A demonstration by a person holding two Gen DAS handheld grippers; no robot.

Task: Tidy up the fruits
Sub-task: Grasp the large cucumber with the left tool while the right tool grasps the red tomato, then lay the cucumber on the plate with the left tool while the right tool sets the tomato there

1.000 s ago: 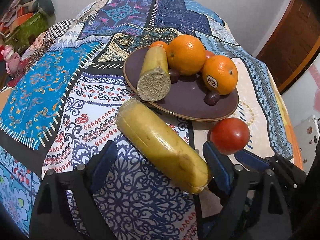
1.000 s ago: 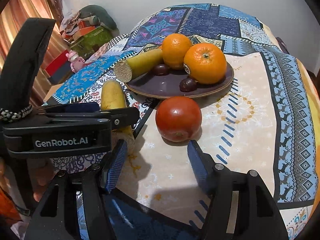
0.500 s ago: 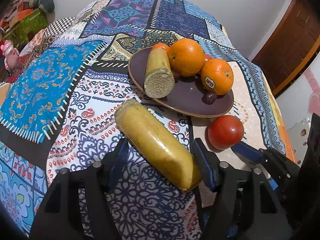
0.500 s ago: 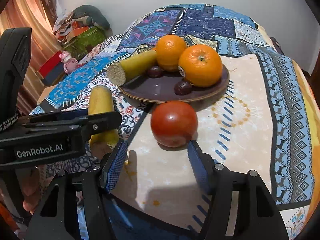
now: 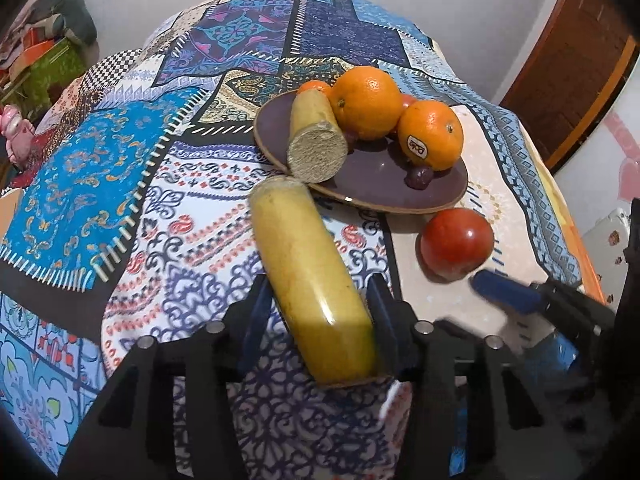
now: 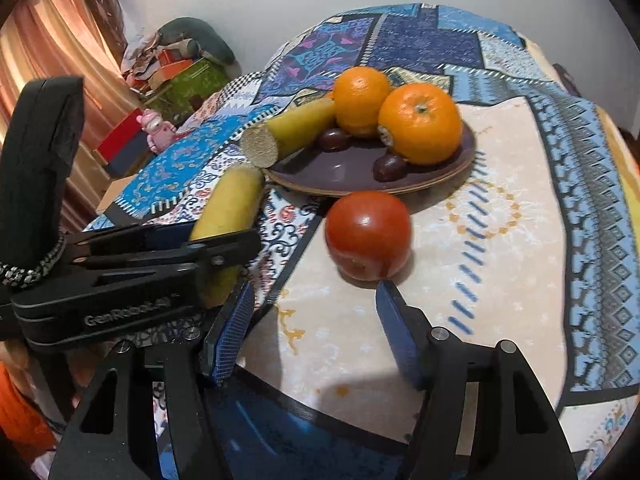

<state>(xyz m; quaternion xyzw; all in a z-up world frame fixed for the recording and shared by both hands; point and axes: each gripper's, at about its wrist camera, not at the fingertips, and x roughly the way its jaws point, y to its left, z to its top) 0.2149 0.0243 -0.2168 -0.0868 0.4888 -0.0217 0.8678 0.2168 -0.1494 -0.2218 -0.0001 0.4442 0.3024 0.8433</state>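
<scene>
The round table under a patchwork cloth of blue, white and cream panels (image 6: pixel 516 240) carries all items. A shallow, dark purple round plate (image 5: pixel 384 184) sits on it. On the plate: two round oranges, the larger one (image 5: pixel 366 102) behind and the smaller one (image 5: pixel 432 132) bearing a white sticker; one yellow banana piece with a flat cut end (image 5: pixel 314 136) lying over the near-left rim; and small dark purple fruits (image 6: pixel 388 168) between them.

Off the plate, a long yellow banana piece (image 5: pixel 308 272) lies on the cloth, its far end just beside the plate rim. The left gripper (image 5: pixel 316 316) has its blue-padded fingers closed in against both sides of this piece near its near end.

A round red tomato (image 6: pixel 368 234) rests on the cream panel, just in front of the plate. The right gripper (image 6: pixel 316 332) is spread wide and holds nothing; the tomato sits just ahead of its fingertips, with the right fingertip near the fruit's base.
</scene>
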